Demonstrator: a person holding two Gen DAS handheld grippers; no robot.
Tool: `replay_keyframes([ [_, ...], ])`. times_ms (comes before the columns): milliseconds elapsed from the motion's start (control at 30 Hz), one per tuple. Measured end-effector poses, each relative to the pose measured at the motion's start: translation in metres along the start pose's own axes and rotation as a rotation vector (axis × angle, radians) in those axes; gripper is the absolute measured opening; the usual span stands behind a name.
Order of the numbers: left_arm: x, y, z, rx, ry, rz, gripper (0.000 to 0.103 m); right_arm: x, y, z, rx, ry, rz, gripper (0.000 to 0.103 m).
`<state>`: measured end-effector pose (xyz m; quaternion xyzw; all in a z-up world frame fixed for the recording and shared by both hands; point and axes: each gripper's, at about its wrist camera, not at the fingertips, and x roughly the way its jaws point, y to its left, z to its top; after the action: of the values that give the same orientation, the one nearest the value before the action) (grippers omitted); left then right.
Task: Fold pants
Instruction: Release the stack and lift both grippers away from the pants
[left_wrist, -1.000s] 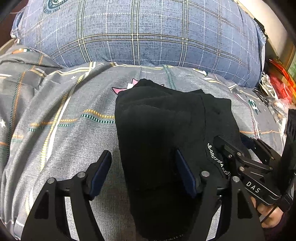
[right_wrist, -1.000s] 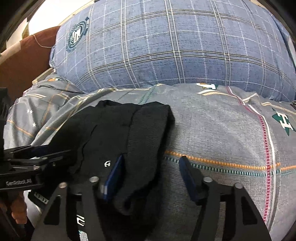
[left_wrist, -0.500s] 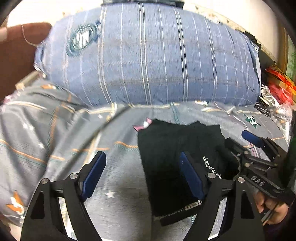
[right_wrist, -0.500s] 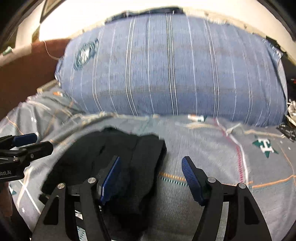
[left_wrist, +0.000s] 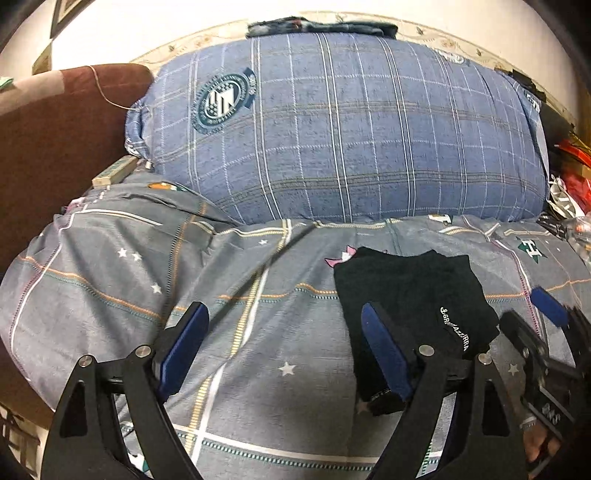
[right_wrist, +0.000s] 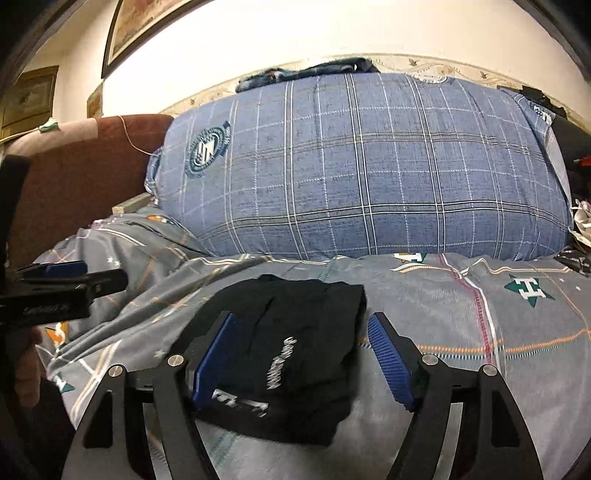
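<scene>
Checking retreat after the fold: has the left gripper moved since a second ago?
Yes. The left gripper has backed up and away from the pants: the pillow, earlier cropped, now shows whole. Its jaws have just been opening, nothing between them.

— What do we see across the top of the frame?
— We see a blue plaid pillow (right_wrist: 369, 166) with a round crest at its upper left, lying on a grey patterned bedsheet (left_wrist: 110, 280) with stars.
— And at the left edge?
— We find a brown headboard (left_wrist: 55, 147), and in the upper left a framed picture (right_wrist: 125, 29) on the pale wall.
</scene>
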<state>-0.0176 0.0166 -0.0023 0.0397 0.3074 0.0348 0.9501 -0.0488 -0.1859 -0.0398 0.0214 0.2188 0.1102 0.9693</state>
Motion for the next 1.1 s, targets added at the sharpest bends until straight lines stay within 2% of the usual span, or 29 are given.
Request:
replay_keyframes([
  [167, -0.014, 0.006, 0.0, 0.012, -0.028, -0.007, 0.086, -0.025, 0.024, -0.003, -0.009, -0.009, -0.011, 0.079],
  [433, -0.034, 0.014, 0.006, 0.018, -0.071, -0.006, 0.086, -0.051, 0.05, 0.018, -0.029, -0.034, -0.022, 0.079],
  [567, -0.039, 0.019, 0.007, 0.018, -0.085, 0.018, 0.086, -0.06, 0.057, 0.027, -0.041, -0.049, -0.027, 0.079],
  [833, -0.041, 0.034, 0.009, -0.011, -0.092, 0.042, 0.087, -0.059, 0.072, 0.043, -0.07, -0.012, -0.068, 0.079],
  [1100, -0.044, 0.048, 0.01, -0.012, -0.106, 0.057, 0.087, -0.051, 0.081, 0.054, -0.065, 0.015, -0.066, 0.079],
])
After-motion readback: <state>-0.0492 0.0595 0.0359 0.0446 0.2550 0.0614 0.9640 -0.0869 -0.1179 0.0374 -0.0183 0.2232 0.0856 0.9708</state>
